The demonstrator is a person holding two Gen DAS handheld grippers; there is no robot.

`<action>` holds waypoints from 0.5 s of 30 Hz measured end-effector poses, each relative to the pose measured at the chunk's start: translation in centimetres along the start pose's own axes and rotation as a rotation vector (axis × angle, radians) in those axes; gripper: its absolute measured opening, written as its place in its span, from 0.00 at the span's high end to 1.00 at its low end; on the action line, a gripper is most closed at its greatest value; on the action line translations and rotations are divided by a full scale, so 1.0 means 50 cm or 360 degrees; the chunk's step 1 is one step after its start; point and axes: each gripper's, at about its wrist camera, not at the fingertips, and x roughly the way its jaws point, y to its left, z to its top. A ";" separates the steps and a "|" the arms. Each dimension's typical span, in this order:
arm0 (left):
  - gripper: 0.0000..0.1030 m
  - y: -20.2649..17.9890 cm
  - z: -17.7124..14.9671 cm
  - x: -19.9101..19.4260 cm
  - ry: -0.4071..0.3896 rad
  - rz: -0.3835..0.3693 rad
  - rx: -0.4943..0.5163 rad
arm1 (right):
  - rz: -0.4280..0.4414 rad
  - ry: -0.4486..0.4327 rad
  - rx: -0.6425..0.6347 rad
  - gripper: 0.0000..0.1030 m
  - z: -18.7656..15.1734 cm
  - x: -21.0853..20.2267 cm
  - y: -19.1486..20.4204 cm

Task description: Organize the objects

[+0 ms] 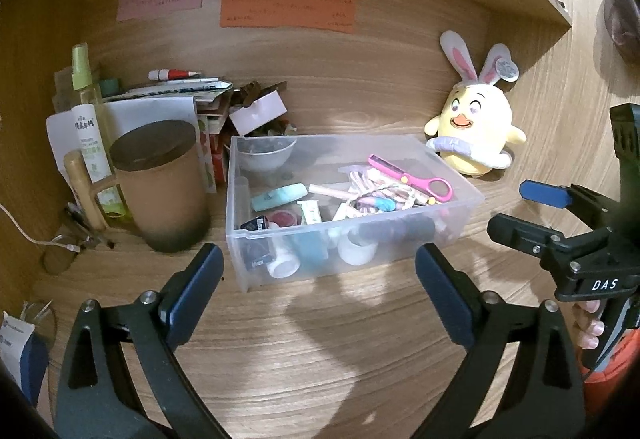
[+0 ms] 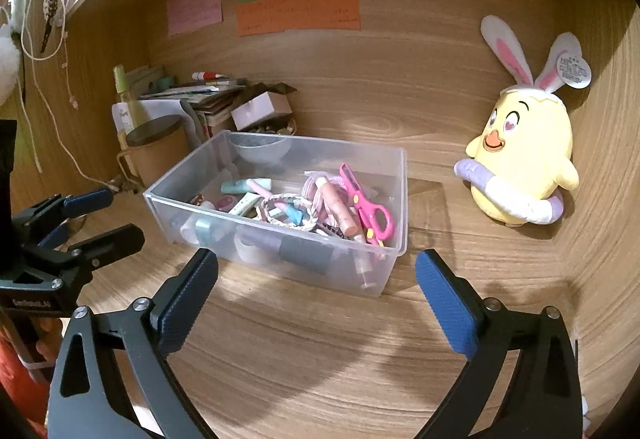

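- My left tongs (image 1: 320, 271) are spread wide with nothing between the blue pads, held above the bare wood of the desk (image 1: 320, 359) just in front of the clear plastic bin (image 1: 360, 239).
- My right tongs (image 2: 316, 279) are equally wide apart and empty, aimed at the bin's near right corner from a short way off.
- In the left view I can see the right tongs off to the right of the bin; in the right view the left tongs sit at the left edge.
- The bin stands on the desk roughly in the middle of the wooden alcove and is filled with small clutter: pink scissors (image 2: 370, 211) along its right side, a coil of hair ties (image 2: 288, 213), a mint-coloured tube (image 1: 279, 196), a small bowl (image 1: 266, 155) in the back corner.
- A brown lidded mug (image 1: 164, 187) stands just left of the bin, with a spray bottle (image 1: 86, 87) and a heap of papers behind it.
- A yellow chick plush with rabbit ears (image 2: 524, 167) sits apart to the right, against the back wall.
- Coloured paper notes (image 1: 286, 9) are stuck on the back panel.
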 end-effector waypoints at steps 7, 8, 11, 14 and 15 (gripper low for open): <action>0.05 0.008 0.000 0.001 0.0011 -0.0018 -0.0033 | 0.0003 -0.0012 -0.0005 0.04 0.001 -0.006 0.003; 0.05 0.008 0.000 0.000 0.0010 -0.0016 -0.0032 | 0.0005 -0.0012 -0.0005 0.04 0.001 -0.006 0.002; 0.05 0.008 0.000 -0.001 0.0006 -0.0013 -0.0026 | 0.0008 -0.0015 -0.0003 0.04 0.000 -0.007 0.003; 0.05 0.008 0.000 -0.004 0.0001 -0.0015 -0.0023 | 0.0014 -0.0015 -0.0005 0.04 0.001 -0.007 0.000; 0.05 0.008 0.000 -0.004 0.0000 -0.0017 -0.0023 | 0.0014 -0.0016 -0.0006 0.04 0.001 -0.007 0.000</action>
